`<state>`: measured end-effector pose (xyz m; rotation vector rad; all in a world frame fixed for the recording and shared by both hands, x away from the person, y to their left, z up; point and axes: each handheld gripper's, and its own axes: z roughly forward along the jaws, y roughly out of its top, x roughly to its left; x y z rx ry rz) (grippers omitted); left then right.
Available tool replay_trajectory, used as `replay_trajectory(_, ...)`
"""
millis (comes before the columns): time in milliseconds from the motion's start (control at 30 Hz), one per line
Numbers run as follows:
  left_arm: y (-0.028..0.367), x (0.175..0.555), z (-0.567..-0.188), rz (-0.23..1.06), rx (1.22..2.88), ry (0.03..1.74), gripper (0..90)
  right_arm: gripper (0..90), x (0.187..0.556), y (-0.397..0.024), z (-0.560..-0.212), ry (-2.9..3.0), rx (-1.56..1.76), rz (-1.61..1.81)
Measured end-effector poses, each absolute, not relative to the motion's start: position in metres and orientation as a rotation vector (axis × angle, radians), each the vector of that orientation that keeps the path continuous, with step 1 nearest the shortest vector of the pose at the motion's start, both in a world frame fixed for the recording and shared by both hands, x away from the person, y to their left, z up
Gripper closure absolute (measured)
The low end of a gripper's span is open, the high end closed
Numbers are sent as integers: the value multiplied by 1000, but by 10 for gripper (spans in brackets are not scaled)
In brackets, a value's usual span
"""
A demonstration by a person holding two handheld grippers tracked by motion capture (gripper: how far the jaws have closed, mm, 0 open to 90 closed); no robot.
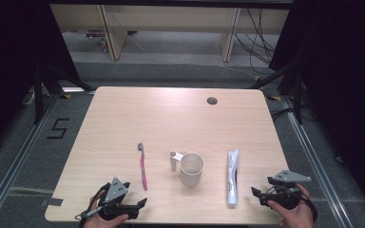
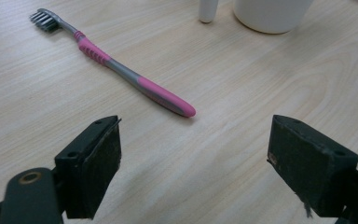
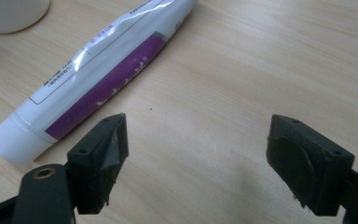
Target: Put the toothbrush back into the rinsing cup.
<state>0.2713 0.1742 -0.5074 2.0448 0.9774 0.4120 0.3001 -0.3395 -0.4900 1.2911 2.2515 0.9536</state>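
A pink and grey toothbrush (image 1: 143,167) (image 2: 116,70) lies on the wooden table (image 1: 171,118), bristles toward the far side. A white cup (image 1: 190,168) (image 2: 270,14) with a handle stands at the middle, and a white and purple toothpaste tube (image 1: 232,176) (image 3: 93,79) lies to its right, cap toward the near edge. My left gripper (image 1: 134,202) (image 2: 193,170) rests open near the front left edge, just short of the toothbrush's handle end. My right gripper (image 1: 261,187) (image 3: 196,165) stands open at the front right, beside the tube's cap. Nothing is between either pair of jaws.
A round cable hole (image 1: 212,100) sits in the table's far right part. Beyond the table stand wooden desk legs (image 1: 114,33), cables (image 1: 259,38) and dark curtains. The floor beside the table's left bears a marking "5" (image 1: 58,128).
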Motion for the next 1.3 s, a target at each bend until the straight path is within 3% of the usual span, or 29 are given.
replay_trajectory(300,171,273,-508,376,1983,1008,161,234,300,-340,-490,2256,1289,939)
replay_trajectory(867,165,293,-491,435,2018,1019,175,237,299,-337,-489,2267,1384,957)
replay_trajectory(1300,157,328,-479,447,2082,1081,311,237,302,-340,-492,2293,1285,947)
